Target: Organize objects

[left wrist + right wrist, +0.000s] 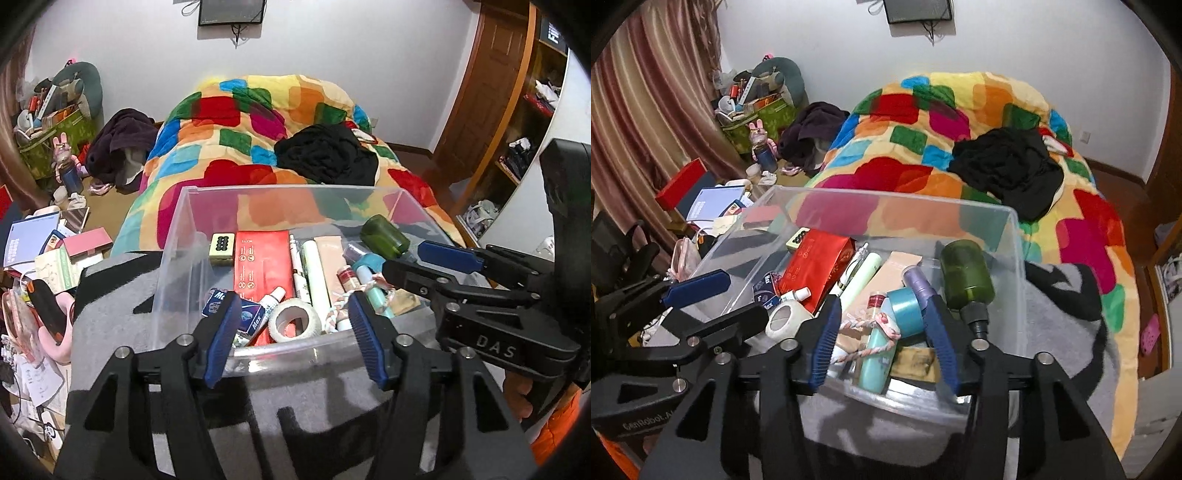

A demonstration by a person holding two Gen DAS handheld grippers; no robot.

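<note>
You hold your left gripper (pixel 293 334) at the near wall of the clear plastic box (pixel 207 206), and its blue pads are spread wide with nothing between them. Your right gripper (pixel 882 341) hovers at the same near edge, a bit to the right, and its pads are spread apart too. Nothing is gripped by either one.

The box sits on a grey and black blanket (pixel 110 314) on the bed, and the things to sort are all inside it. It looks like you are about to pick something, so the sorting seems to be at an early or middle step.

Right in front of your left gripper lies the white roll of tape (pixel 293 319). In front of your right gripper lies the mint green tube (pixel 877 360) with a pink and white twisted cord (pixel 871 328) over it. The cord may drag along if you lift the tube, so move slowly. Next you need to lower one gripper over the wall, put the pads on both sides of one thing, and squeeze.

The small blue box (pixel 247 317) says "Max". The big red packet (pixel 263 264) has white writing too small to read. "DAS" is printed on your right gripper, and "GenRobot" on your left.
</note>
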